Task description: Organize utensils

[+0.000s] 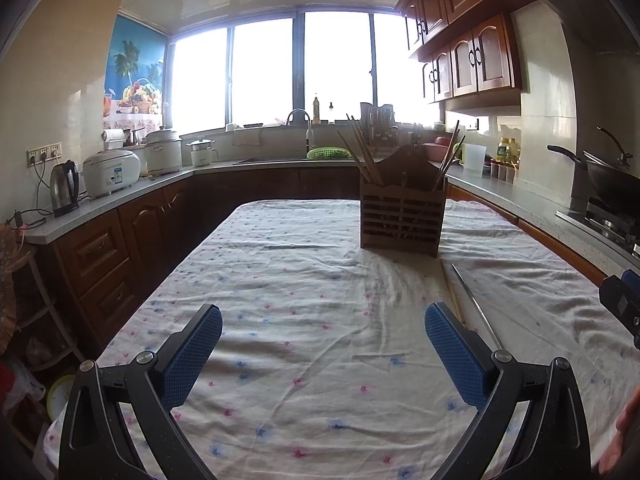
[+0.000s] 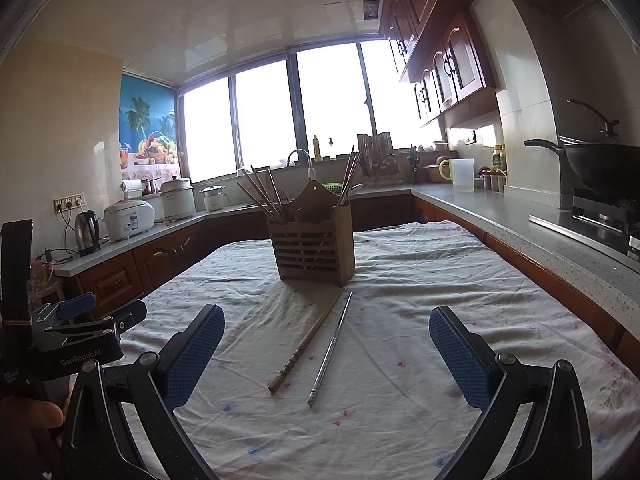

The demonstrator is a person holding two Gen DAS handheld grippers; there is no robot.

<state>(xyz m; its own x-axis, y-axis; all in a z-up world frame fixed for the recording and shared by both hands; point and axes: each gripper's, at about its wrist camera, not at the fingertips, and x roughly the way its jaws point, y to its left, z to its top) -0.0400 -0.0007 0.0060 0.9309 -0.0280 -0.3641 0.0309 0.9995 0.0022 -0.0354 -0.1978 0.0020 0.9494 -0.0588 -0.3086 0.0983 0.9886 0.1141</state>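
A brown slatted wooden utensil holder stands on the cloth-covered table, with several chopsticks sticking out of it; it also shows in the left wrist view. A wooden chopstick and a metal chopstick lie side by side on the cloth in front of the holder. My right gripper is open and empty, hovering just short of them. My left gripper is open and empty over bare cloth, with the wooden chopstick and the metal chopstick to its right.
Kitchen counters wrap around the table. A kettle and rice cookers stand on the left counter, a wok on the stove at right. The left gripper's body is close beside my right one.
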